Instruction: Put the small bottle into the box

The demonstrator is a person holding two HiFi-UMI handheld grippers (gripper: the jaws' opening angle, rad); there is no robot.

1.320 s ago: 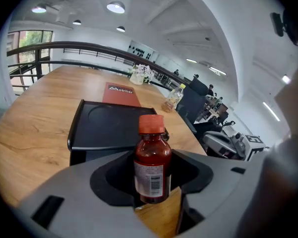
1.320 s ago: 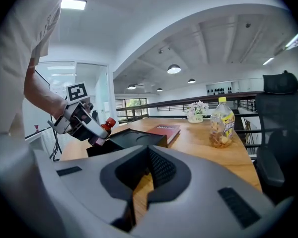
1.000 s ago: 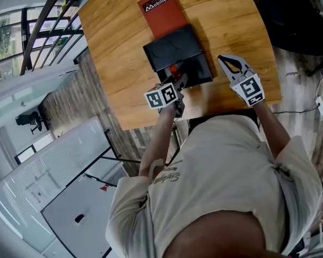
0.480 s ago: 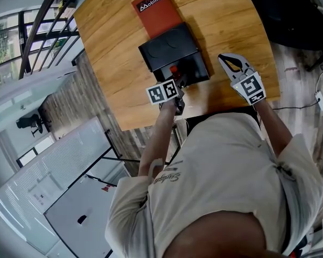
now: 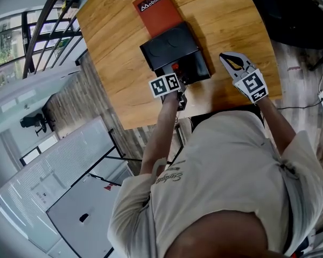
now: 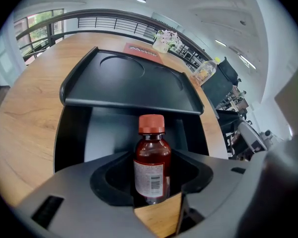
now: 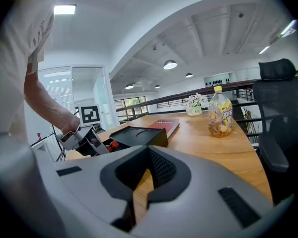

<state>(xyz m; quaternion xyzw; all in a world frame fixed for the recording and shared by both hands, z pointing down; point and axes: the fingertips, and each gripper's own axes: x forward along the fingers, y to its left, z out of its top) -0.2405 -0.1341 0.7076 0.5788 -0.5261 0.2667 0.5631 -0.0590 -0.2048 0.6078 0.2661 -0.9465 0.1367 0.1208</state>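
Note:
A small brown bottle [image 6: 151, 165] with a red cap stands upright between the jaws of my left gripper [image 6: 151, 185], which is shut on it. It hangs just in front of the open black box [image 6: 129, 78], whose lid is raised behind the dark inner tray. In the head view the left gripper [image 5: 177, 79] is at the box's [image 5: 172, 44] near edge, and the red cap [image 5: 175, 66] shows over the tray. My right gripper [image 5: 232, 61] rests to the right of the box, shut on nothing. In the right gripper view [image 7: 139, 192] the bottle's cap [image 7: 112, 145] shows beside the box [image 7: 139, 134].
A red booklet [image 5: 157, 8] lies just beyond the box. At the table's far side stand a clear snack bottle with a yellow cap [image 7: 220, 114] and a small flower pot [image 7: 193, 104]. A black office chair [image 7: 280, 113] is at the right. The table's near edge is at the person's body.
My left gripper has carried the bottle forward, closer to the box's opening. The right gripper has stayed where it was.

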